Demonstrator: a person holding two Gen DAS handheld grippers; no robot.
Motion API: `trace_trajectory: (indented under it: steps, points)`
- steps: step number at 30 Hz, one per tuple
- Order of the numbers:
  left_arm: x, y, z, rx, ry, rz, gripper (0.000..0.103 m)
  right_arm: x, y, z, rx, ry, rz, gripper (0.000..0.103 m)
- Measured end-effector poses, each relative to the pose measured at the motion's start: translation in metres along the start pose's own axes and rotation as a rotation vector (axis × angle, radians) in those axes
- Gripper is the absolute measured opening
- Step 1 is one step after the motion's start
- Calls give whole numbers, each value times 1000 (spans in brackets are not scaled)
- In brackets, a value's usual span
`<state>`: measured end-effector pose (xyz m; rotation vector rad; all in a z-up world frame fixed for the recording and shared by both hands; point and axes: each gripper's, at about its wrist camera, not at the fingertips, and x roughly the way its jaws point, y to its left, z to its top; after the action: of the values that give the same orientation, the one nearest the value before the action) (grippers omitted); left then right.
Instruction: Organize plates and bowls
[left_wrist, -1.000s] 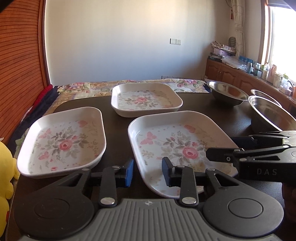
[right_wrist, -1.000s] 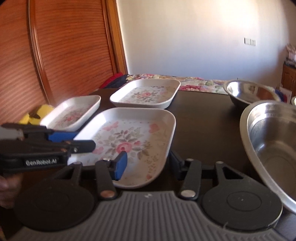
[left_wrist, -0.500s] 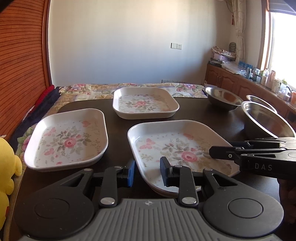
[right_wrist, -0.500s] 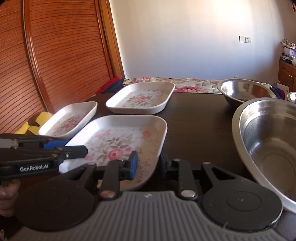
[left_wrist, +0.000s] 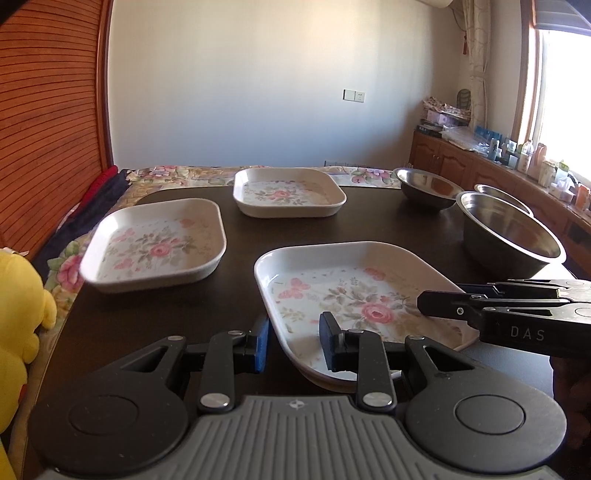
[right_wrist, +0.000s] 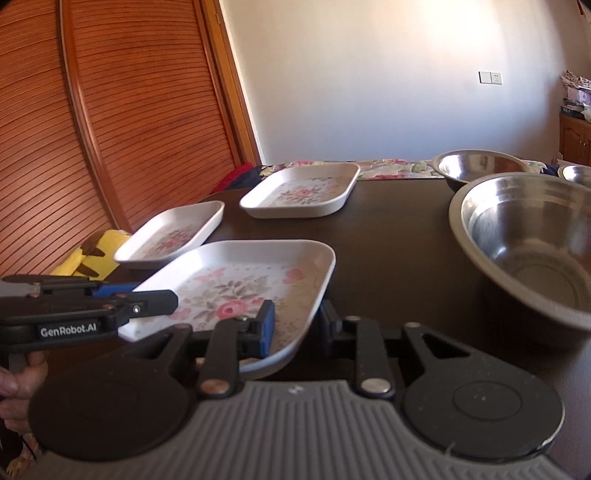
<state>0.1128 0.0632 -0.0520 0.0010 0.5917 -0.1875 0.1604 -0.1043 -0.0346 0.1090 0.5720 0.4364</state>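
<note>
Left gripper (left_wrist: 293, 343) clamped on near-left rim of white square floral plate (left_wrist: 354, 295), right gripper (right_wrist: 295, 328), jaws just closed, pinching its near-right rim, plate on dark table (right_wrist: 399, 236), large steel bowl (right_wrist: 528, 247) at right

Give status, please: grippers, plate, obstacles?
Left gripper and right gripper both shut on near plate, opposite corners; right just closed. Steel bowl close beside.

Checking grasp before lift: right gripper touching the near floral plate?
Touching. In the right wrist view the right gripper has one finger inside the near floral plate, the other outside, rim clamped between them after just closing.
</note>
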Motion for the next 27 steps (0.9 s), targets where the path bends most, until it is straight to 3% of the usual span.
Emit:
trace_trajectory:
  steps: [10, 27]
  points:
    - [-25, 4, -18, 3, -1, 29, 31, -18, 22, -14, -26, -10, 20, 28]
    - [-17, 7, -32, -9, 32, 60, 31, -20, 32, -29, -30, 43, 36, 28]
